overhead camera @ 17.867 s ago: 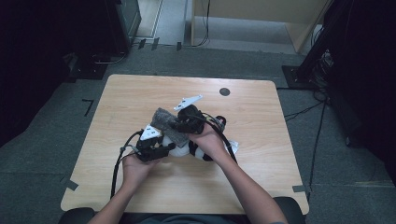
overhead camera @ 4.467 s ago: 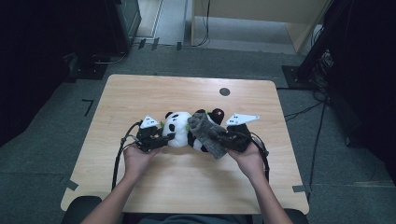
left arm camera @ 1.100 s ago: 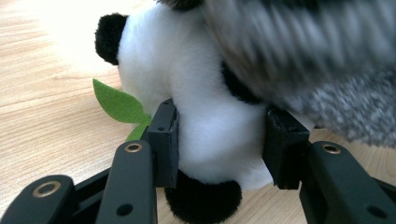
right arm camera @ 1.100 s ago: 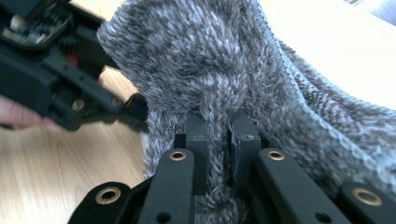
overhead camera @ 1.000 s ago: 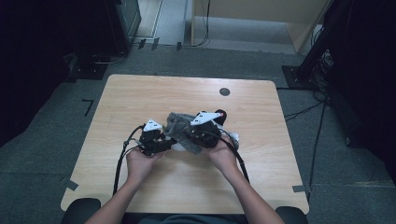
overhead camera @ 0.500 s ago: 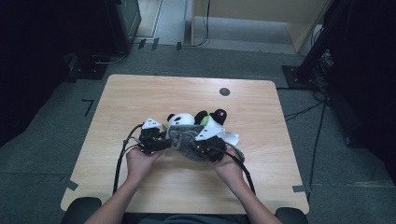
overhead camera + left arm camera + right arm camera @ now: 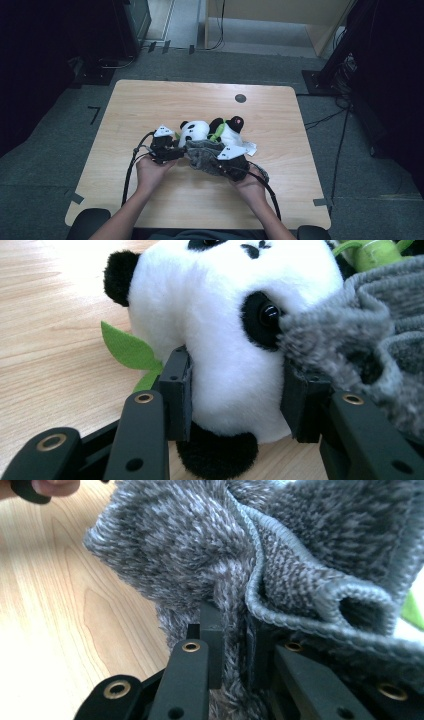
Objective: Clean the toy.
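Left claw (image 7: 176, 151): black body, white three-cornered plate on top, black cable trailing from its rear. Right claw (image 7: 220, 161): same build, same plate, black cable behind. Jaws on both: black jointed bars with brass-ringed holes, flat rectangular pads at the tips. Forearms bare, no sleeves.

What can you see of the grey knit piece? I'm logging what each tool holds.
The knit is a fuzzy, grey-flecked fabric with a ribbed, rolled hem that curls into an open loop. It lies bunched on the table in front of the panda, one edge draped against the panda's face by its eye. The right tongs are shut on a fold of it. From above it sits crumpled between both hands, beside the left tongs, which clamp the panda's head.
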Tool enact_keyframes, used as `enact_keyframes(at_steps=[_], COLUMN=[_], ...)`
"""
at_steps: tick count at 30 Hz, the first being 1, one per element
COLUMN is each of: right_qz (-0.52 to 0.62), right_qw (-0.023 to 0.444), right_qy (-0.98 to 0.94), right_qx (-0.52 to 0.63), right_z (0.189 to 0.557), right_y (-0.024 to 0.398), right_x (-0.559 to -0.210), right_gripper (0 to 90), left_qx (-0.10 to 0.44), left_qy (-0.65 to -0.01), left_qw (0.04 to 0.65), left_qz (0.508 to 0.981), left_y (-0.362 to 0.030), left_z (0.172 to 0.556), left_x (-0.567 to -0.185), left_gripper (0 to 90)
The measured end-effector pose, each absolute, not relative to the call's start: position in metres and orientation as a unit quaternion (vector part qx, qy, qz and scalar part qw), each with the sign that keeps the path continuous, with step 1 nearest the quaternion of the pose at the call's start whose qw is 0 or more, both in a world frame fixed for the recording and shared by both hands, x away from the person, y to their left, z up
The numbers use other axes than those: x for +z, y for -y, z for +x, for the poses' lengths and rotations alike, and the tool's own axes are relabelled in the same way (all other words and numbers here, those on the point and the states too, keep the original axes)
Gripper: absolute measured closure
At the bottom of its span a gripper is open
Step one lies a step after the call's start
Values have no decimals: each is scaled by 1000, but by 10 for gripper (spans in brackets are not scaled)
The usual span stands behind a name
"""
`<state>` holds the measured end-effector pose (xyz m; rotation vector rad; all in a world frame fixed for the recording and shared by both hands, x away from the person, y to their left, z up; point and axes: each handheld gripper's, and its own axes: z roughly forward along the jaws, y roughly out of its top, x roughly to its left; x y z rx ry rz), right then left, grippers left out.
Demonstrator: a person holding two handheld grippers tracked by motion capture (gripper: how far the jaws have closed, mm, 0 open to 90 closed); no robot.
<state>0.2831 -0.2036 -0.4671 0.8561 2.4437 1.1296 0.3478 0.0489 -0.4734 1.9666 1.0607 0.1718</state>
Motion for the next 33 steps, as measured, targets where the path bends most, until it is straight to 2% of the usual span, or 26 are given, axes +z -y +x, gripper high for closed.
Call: enact_keyframes(at_steps=[7,12,21,25,33], right_qz=[320,354,364,345,284], right_qw=[150,136,131,131,119], right_qy=[-859,-848,-846,-848,-864], right_qx=[369,371,367,381,399], right_z=[280,283,280,276,276], right_y=[216,237,247,238,192], right_x=[-472,-472,-468,-460,-449], right_gripper=[827,827,827,827,827], left_qx=[60,79,78,76,63], left_qy=[-437,-423,-418,-423,-428], left_qw=[439,428,427,427,424], left_qz=[783,795,798,796,796], left_y=[-52,-48,-48,-48,-47], left_z=[353,352,352,352,350], left_x=[-473,-472,-472,-471,-466], left_gripper=[545,553,556,555,556])
